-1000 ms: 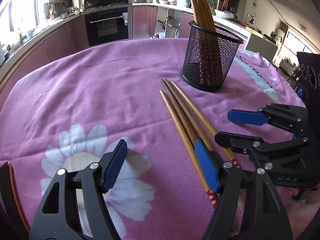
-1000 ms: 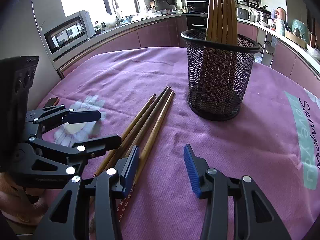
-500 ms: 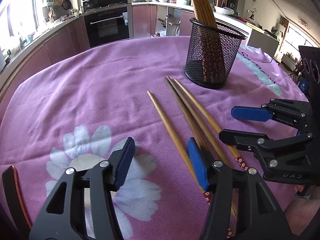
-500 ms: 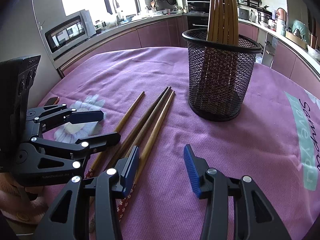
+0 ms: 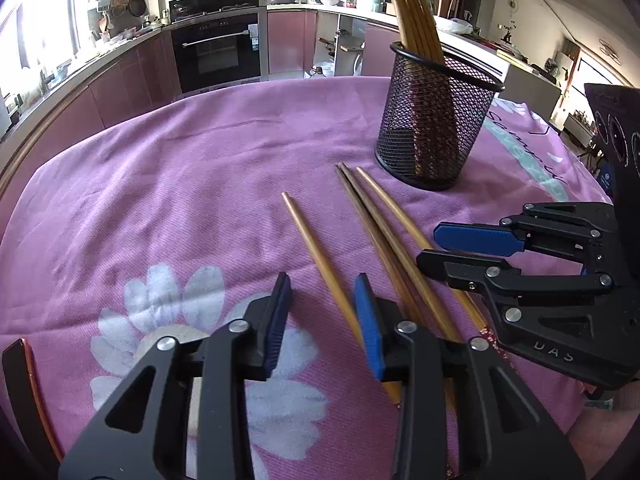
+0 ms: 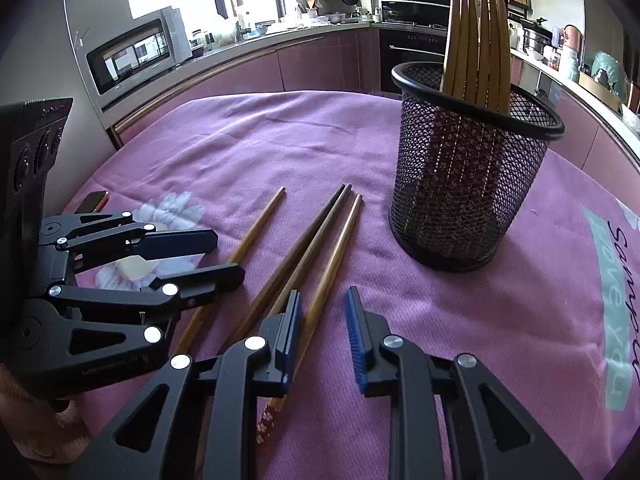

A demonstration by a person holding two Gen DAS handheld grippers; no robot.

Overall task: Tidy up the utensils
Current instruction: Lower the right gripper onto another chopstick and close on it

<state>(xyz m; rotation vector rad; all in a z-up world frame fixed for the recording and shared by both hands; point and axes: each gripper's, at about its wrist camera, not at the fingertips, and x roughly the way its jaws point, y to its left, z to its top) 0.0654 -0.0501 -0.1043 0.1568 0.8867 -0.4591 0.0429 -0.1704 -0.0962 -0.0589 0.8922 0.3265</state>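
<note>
Four chopsticks lie on the purple cloth in front of a black mesh holder (image 5: pixel 432 132) (image 6: pixel 464 188) that has several chopsticks (image 5: pixel 412 4) (image 6: pixel 476 32) standing in it. A pale chopstick (image 5: pixel 316 248) (image 6: pixel 256 228) lies apart on the left and runs between the jaws of my left gripper (image 5: pixel 322 320) (image 6: pixel 229 256). Those jaws are closing, with a gap still showing. Two dark chopsticks (image 5: pixel 372 224) (image 6: pixel 308 236) lie together in the middle. The rightmost chopstick (image 5: pixel 400 216) (image 6: pixel 340 240) passes between the closing jaws of my right gripper (image 6: pixel 322 320) (image 5: pixel 427 248), beside its left pad; the other pad is clear of it.
A dark flat object with an orange edge (image 5: pixel 20 392) (image 6: pixel 94 202) lies at the table's left rim. The cloth has a white daisy print (image 5: pixel 200 320). Kitchen counters and an oven (image 5: pixel 218 48) stand beyond the round table's far edge.
The pale chopstick has shifted left, away from the other three. Both grippers' jaws have narrowed around their chopsticks. Neither hand has travelled noticeably.
</note>
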